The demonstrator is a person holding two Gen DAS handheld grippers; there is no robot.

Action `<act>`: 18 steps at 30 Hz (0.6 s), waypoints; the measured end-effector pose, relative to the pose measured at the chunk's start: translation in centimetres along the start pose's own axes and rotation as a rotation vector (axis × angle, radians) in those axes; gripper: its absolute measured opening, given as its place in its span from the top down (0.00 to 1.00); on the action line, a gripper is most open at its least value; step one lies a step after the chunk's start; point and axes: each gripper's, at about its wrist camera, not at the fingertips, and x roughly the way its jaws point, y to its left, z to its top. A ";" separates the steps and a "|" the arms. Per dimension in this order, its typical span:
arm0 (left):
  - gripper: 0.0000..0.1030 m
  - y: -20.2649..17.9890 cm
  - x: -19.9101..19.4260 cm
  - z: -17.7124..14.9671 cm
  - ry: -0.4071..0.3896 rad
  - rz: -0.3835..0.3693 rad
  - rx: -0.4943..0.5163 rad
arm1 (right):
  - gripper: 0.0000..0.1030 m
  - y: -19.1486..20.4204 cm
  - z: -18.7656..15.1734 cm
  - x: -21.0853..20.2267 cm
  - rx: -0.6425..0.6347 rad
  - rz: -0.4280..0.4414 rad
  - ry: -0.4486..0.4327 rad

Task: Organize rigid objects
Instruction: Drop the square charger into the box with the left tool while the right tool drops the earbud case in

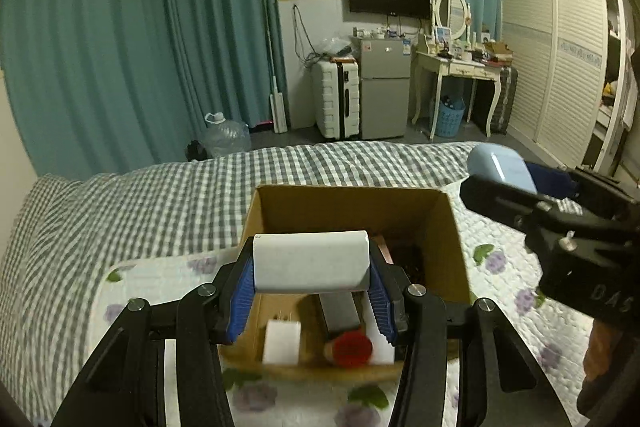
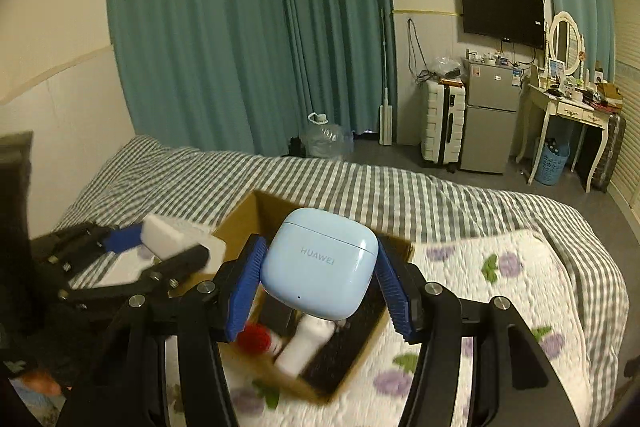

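Note:
My left gripper (image 1: 312, 269) is shut on a white rectangular case (image 1: 311, 261), held crosswise between its blue pads above an open cardboard box (image 1: 452, 227) on the bed. My right gripper (image 2: 318, 277) is shut on a light blue earbud case (image 2: 320, 263) over the same box (image 2: 240, 215). Inside the box lie a red-capped item (image 1: 352, 347), a white block (image 1: 282, 341), a dark flat object (image 1: 340, 311) and a white bottle (image 2: 306, 343). In the left wrist view, the right gripper (image 1: 504, 183) shows at the right with the blue case (image 1: 500, 165). The right wrist view shows the left gripper (image 2: 168, 247) at the left with the white case (image 2: 180, 237).
The box rests on a floral quilt (image 1: 512, 275) over a grey checked bedspread (image 1: 160, 195). Beyond the bed are teal curtains (image 1: 120, 47), a water jug (image 1: 226, 135), a white suitcase (image 1: 336, 99), a small fridge (image 1: 384, 87) and a dressing table (image 1: 460, 67).

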 end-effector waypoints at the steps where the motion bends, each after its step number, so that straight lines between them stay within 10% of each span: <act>1: 0.51 0.0 1.2 0.2 0.009 -0.007 0.003 | 0.46 -0.3 0.3 0.9 0.003 -0.003 0.001; 18: 0.44 1.1 10.2 -1.7 0.165 -0.011 0.041 | 0.46 -3.7 -2.0 9.8 0.059 -0.021 0.118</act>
